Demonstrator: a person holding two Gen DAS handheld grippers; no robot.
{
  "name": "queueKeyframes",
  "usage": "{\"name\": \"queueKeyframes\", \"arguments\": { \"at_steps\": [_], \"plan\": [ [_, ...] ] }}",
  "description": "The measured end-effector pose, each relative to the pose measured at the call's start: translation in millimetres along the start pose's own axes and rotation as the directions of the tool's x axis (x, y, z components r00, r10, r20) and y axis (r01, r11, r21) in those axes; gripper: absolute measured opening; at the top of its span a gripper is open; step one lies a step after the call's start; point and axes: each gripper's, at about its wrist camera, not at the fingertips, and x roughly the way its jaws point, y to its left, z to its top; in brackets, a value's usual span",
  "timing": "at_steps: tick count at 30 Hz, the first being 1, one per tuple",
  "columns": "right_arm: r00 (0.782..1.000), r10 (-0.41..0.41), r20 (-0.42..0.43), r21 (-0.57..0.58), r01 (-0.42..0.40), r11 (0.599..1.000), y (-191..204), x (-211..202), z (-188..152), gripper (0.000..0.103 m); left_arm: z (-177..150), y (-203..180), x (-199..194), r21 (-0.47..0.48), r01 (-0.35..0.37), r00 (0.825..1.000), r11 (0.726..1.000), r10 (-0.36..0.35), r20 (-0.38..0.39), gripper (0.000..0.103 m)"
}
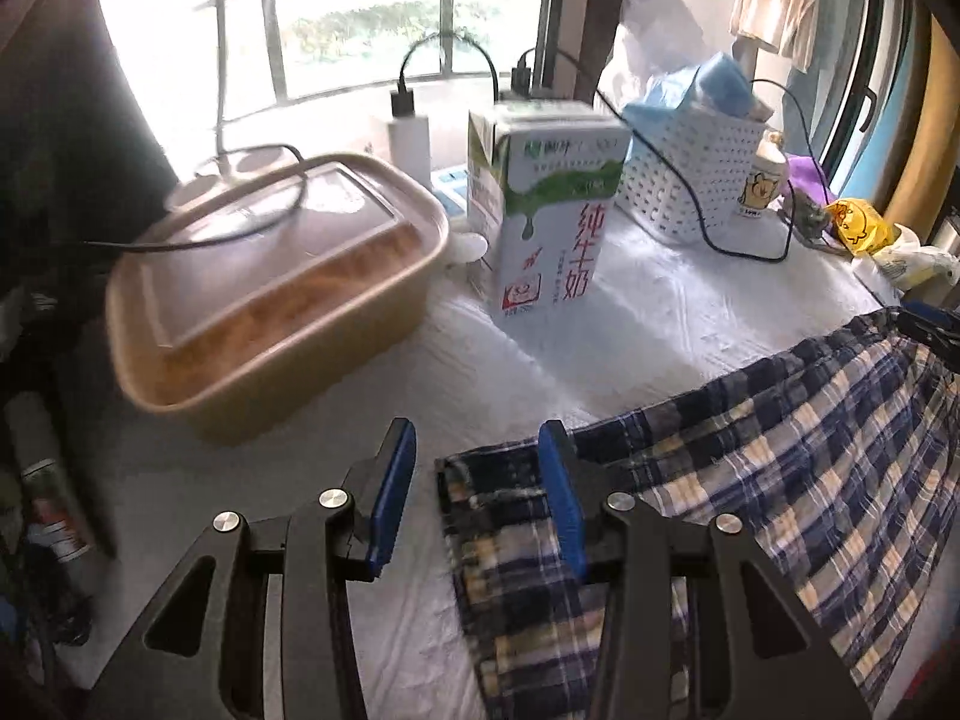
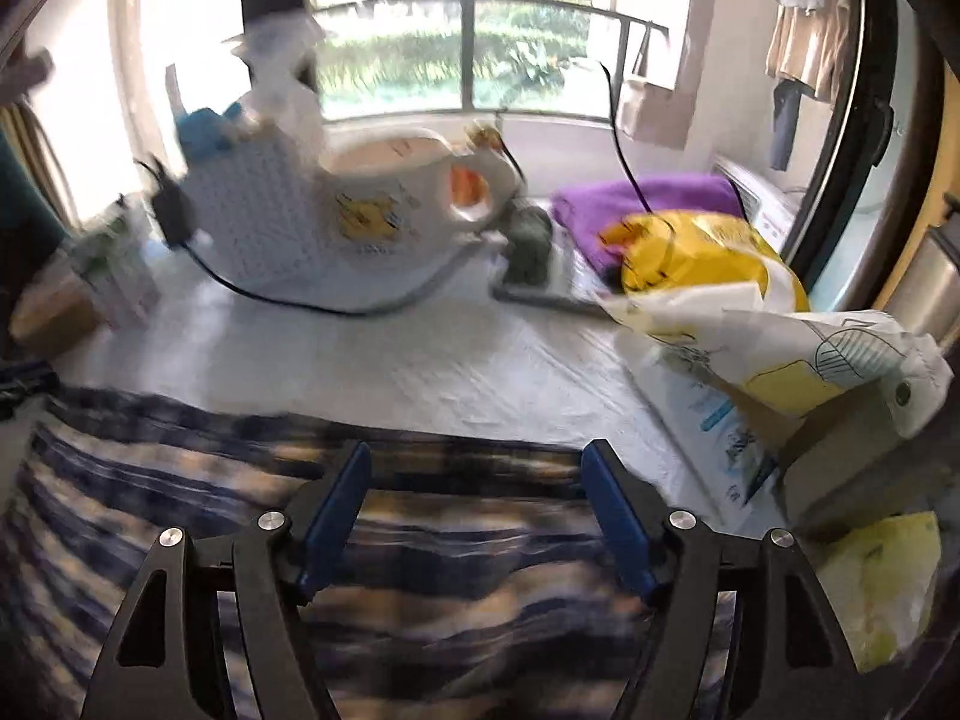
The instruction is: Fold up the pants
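Note:
Blue, white and yellow plaid pants (image 1: 750,468) lie flat on the white table cover. My left gripper (image 1: 477,468) is open over their left end, its right finger above the cloth and its left finger beside the edge. The right gripper shows as a dark tip (image 1: 927,330) at the pants' far right end. In the right wrist view, which is blurred by motion, my right gripper (image 2: 477,480) is open wide above the pants (image 2: 180,480), holding nothing.
A tan lidded container (image 1: 282,282), a milk carton (image 1: 546,210) and a white basket (image 1: 690,174) with cables stand behind the pants. A yellow bag (image 2: 708,258), a purple cloth (image 2: 636,198) and a printed bag (image 2: 780,354) sit at the right.

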Motion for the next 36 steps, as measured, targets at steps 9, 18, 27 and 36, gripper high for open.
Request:
{"name": "queueKeyframes", "arguments": {
  "at_steps": [9,18,27,36],
  "plan": [
    [0.994,0.094,-0.053,-0.086,-0.099,0.991,63,-10,-30,0.077,-36,-56,-42,0.094,0.105,0.995,0.99,-0.104,-0.011,0.042],
    [0.992,0.031,-0.123,-0.113,-0.045,0.993,66,-14,-79,0.08,-78,-120,-79,0.153,0.196,0.981,0.969,-0.192,-0.036,0.042],
    [0.995,0.1,-0.025,-0.123,-0.102,0.987,76,-73,-96,0.08,-109,-160,-95,0.236,0.246,0.969,0.94,-0.238,-0.063,0.042],
    [0.993,0.062,-0.097,-0.178,-0.079,0.981,97,-55,-135,0.08,-131,-161,-68,0.219,0.217,0.973,0.951,-0.193,-0.125,0.044]
  ]
}}
